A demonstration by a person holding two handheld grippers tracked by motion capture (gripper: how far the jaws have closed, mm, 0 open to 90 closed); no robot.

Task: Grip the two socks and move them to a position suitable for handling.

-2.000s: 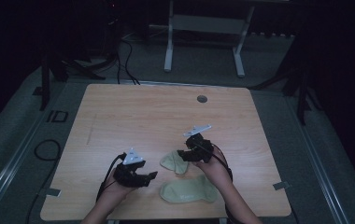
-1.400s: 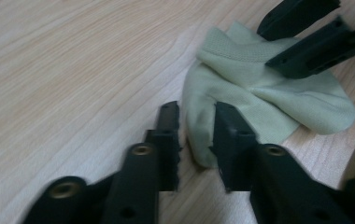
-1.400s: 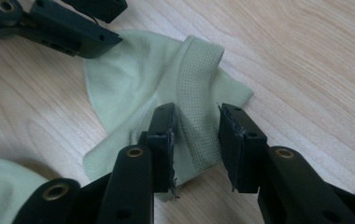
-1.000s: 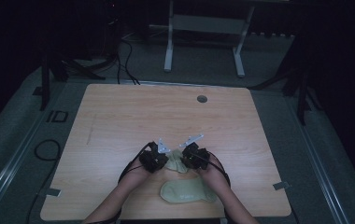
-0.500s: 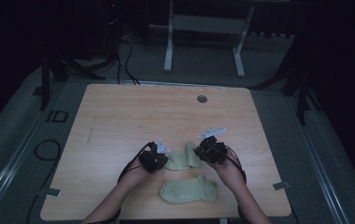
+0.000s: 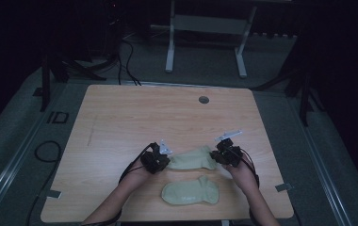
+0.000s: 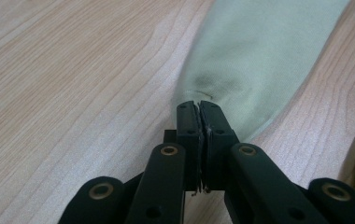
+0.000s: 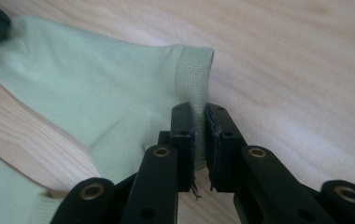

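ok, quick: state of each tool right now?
Left tool: shut on the far sock, at its toe end.
Right tool: shut on the same sock's cuff.

High view looks down across the table [image 6: 120, 117] — both gripper views sit close, sharing one sock [image 6: 193, 159].

Wooden table [image 6: 134, 113] seen from above: left gripper [image 6: 156, 160] and right gripper [image 6: 225, 153] at opposite ends of one pale green sock [image 6: 193, 160]; second sock [image 6: 190, 191] flat just below
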